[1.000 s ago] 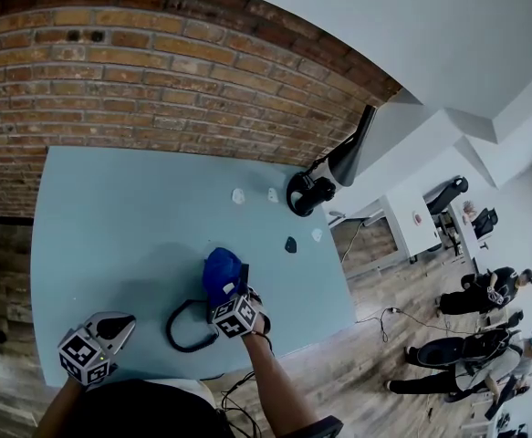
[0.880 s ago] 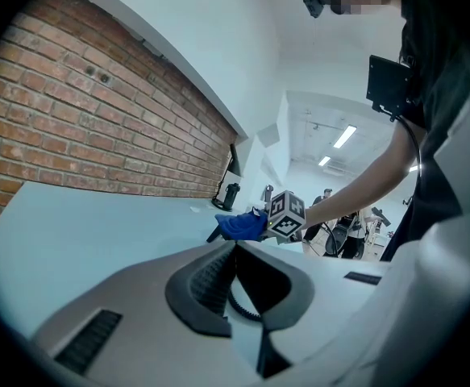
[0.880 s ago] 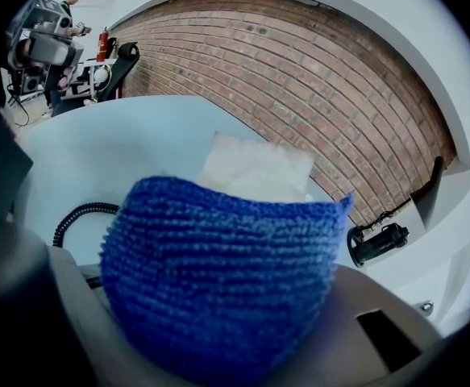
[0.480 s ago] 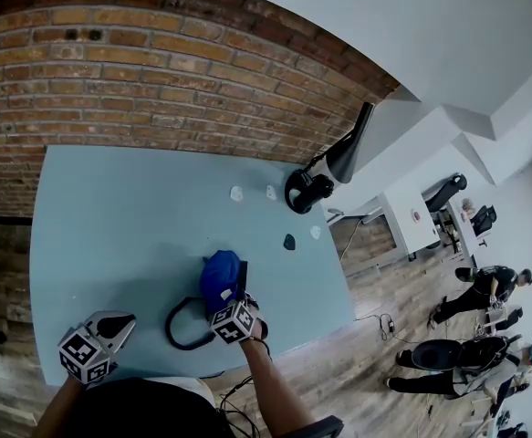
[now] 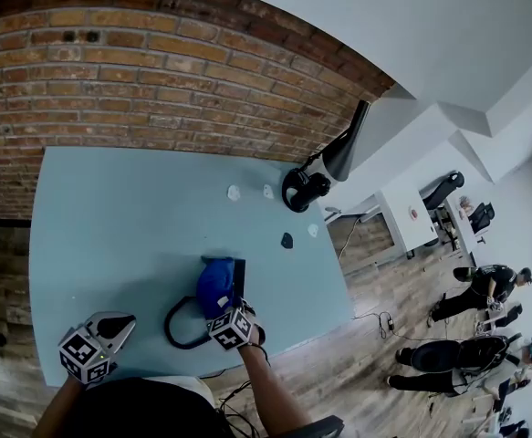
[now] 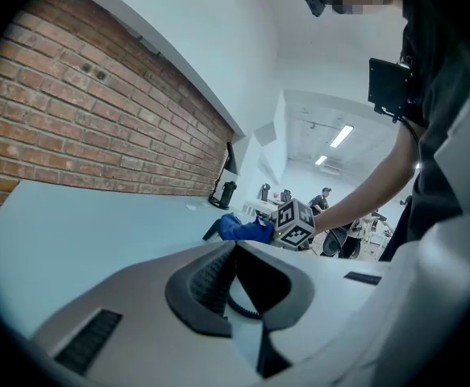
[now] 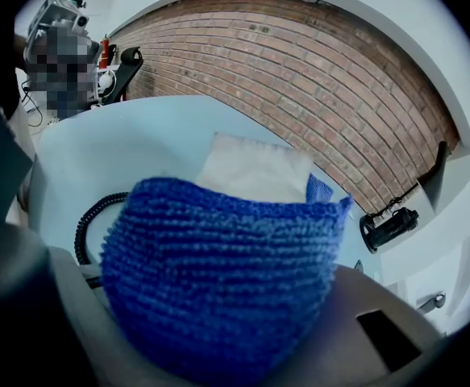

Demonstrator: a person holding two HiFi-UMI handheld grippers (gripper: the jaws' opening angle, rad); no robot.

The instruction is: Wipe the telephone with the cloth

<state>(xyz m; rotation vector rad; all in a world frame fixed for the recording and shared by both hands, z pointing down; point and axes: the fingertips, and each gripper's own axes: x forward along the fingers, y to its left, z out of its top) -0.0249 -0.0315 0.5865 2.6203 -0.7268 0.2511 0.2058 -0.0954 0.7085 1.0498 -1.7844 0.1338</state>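
A blue knitted cloth lies over the dark telephone near the table's front edge. My right gripper is shut on the cloth. In the right gripper view the cloth fills the space between the jaws, its white label on top. The phone's black coiled cord loops to the left of the cloth. Most of the phone is hidden under the cloth. My left gripper hangs at the front left corner, its jaws together and holding nothing. From the left gripper view the cloth shows far off.
The light blue table backs onto a brick wall. A black lamp-like stand sits at the far right corner. Small white scraps and a dark scrap lie beyond the phone. People stand on the wooden floor at the right.
My right gripper has drawn back a little toward the front edge, dragging the cloth over the phone. My left gripper has stayed where it was.
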